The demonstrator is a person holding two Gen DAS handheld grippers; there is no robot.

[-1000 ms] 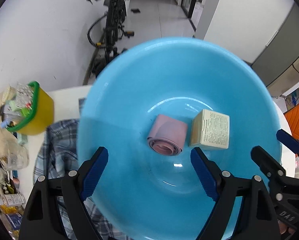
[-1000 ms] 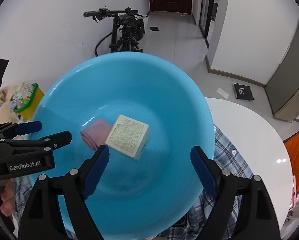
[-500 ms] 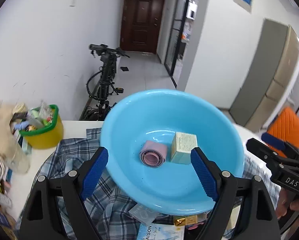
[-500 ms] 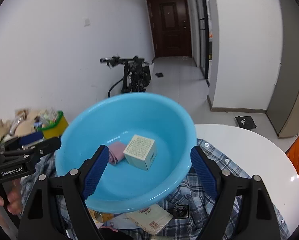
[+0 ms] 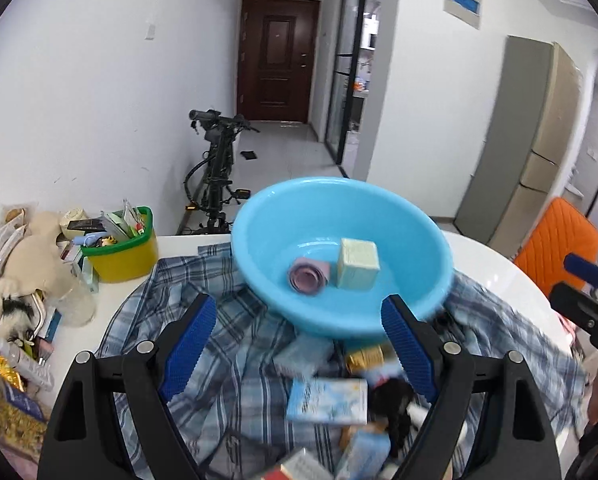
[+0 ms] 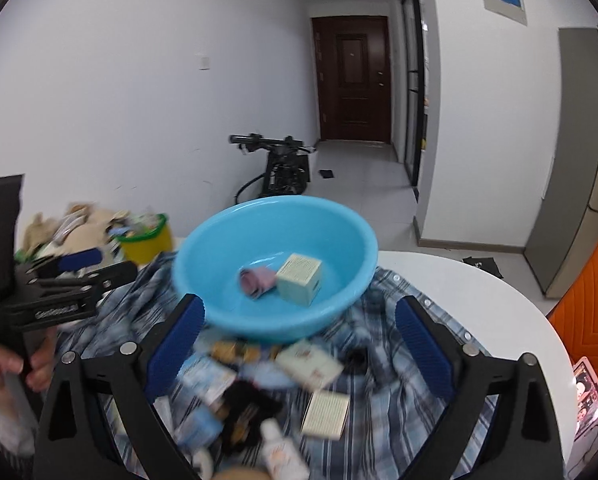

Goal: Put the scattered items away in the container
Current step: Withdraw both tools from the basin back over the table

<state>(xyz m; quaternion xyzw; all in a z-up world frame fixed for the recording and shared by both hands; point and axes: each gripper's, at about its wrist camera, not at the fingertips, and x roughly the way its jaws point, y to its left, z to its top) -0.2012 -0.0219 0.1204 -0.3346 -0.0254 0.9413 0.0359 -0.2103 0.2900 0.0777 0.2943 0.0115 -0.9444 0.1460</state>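
Jaws gaping wide, gripping nothing: left gripper [image 5: 297,330] and right gripper [image 6: 299,330] are hovering before blue basin [image 5: 415,240].

Both hand-held grippers: black plastic frames, ribbed blue pads [image 5: 187,344], silver screws [image 6: 128,347]; bare-skinned hand [image 6: 35,364] grips one.

One blue basin [image 5: 415,236] holds two items: one pink roll [image 5: 309,278] and one cream box [image 5: 357,264].

A home's entry room: dark wooden front door [image 5: 278,58], parked bicycle [image 5: 216,168], tiled floor [image 5: 283,152], cluttered white bench [image 6: 479,296].
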